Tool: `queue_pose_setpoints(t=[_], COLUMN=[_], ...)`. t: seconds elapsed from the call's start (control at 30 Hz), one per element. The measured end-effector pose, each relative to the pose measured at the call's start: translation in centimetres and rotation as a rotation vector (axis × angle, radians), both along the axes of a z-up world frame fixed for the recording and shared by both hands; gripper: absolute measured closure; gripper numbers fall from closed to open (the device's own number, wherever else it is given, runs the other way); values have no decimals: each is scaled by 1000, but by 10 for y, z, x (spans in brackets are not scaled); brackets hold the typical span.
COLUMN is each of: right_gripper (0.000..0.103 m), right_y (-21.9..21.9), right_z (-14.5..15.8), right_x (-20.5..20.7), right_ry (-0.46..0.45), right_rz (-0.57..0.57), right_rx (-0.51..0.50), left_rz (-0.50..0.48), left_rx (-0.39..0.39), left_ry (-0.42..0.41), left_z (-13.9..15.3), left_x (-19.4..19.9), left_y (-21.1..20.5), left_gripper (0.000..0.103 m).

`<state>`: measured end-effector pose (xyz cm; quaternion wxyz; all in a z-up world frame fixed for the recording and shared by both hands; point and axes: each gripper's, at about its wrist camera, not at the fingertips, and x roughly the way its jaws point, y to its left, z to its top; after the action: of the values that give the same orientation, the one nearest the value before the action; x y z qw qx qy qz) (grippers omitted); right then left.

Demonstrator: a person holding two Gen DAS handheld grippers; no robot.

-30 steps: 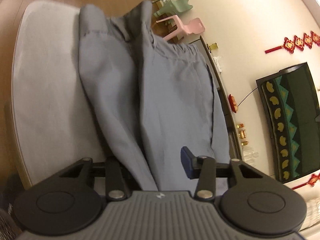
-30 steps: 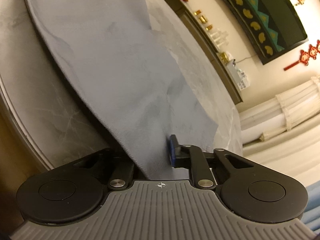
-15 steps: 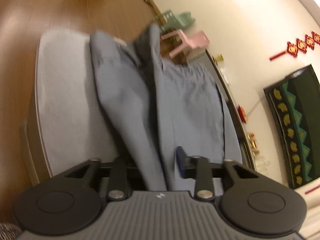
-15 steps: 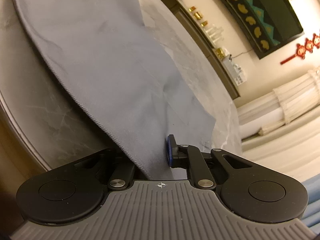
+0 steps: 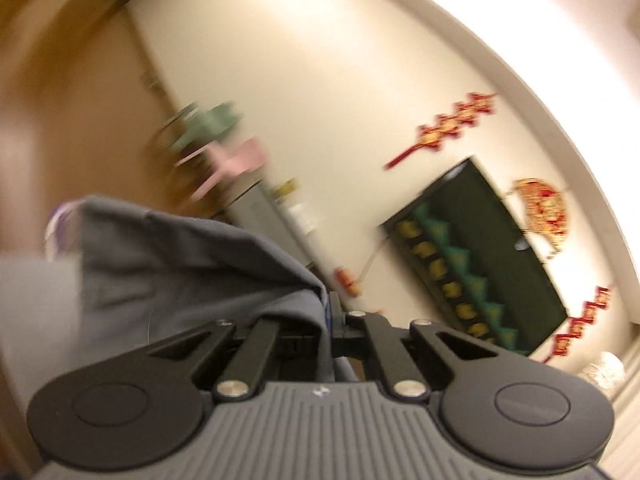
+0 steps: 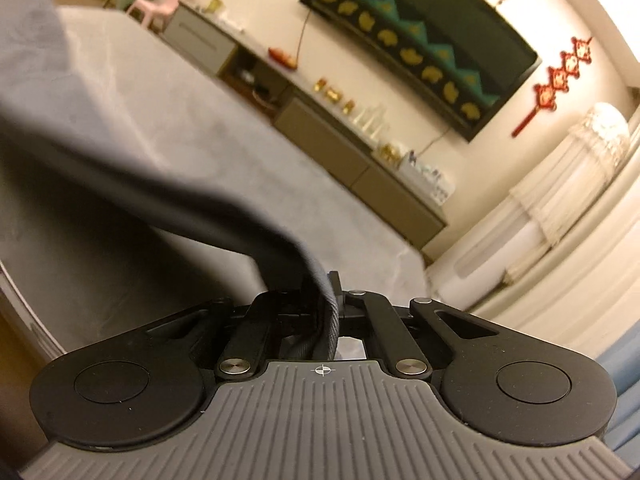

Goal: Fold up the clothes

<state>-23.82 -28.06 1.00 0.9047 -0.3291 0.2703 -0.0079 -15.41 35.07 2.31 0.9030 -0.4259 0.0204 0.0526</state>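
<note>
1. In the left wrist view, the gray cloth [image 5: 180, 264] filled the 9 o'clock side. It ran down to the middle of the picture.
2. The left gripper [image 5: 329, 316] was squeezed tight on a corner of the gray cloth. Its two claws had almost no gap between them. The cloth hung over the left claw.
3. This view was blurry. At about 11 o'clock there was a green chair [image 5: 208, 124] with a pink chair [image 5: 236, 158] just beside it.
4. At 3 o'clock a dark screen [image 5: 492, 260] hung on the wall. A red hanging ornament [image 5: 452, 124] was above it, near 1 o'clock.
5. In the right wrist view, the gray cloth [image 6: 60, 120] came down from 10 o'clock. It was lifted up off the gray table [image 6: 240, 152] there.
6. The right gripper [image 6: 334, 300] was pinched shut on a thick edge of the cloth. The cloth was bunched between its claws.
7. A long cabinet [image 6: 340, 140] stood behind the table, from 12 to 3 o'clock. White curtains [image 6: 560, 200] hung at 3 o'clock.
</note>
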Motion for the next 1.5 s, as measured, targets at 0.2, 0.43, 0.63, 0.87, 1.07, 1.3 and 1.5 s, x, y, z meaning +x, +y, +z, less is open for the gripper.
queue_pose_setpoints(t=[0.2, 0.43, 0.63, 0.87, 1.07, 1.3, 1.5], right_gripper=[103, 31, 37, 30, 25, 29, 38], right_y=[-36, -103, -147, -164, -189, -205, -194], right_z=[31, 3, -2, 5, -39, -46, -48], right_x=[83, 243, 226, 141, 102, 100, 131], right_ry=[190, 374, -23, 12, 145, 54, 90], right_rz=[-6, -184, -405, -373, -469, -447, -453], right_rx=[49, -9, 220, 543, 733, 769, 819], left_rz=[-85, -136, -116, -197, -200, -215, -350], left_rx=[90, 245, 219, 87, -85, -102, -14], left_ry=[277, 841, 678, 550, 573, 580, 550], left_z=[46, -86, -85, -76, -110, -128, -129], left_x=[148, 365, 312, 254, 196, 163, 155], left_y=[-27, -73, -82, -66, -42, -33, -67], left_gripper=[100, 96, 89, 77, 73, 61, 49])
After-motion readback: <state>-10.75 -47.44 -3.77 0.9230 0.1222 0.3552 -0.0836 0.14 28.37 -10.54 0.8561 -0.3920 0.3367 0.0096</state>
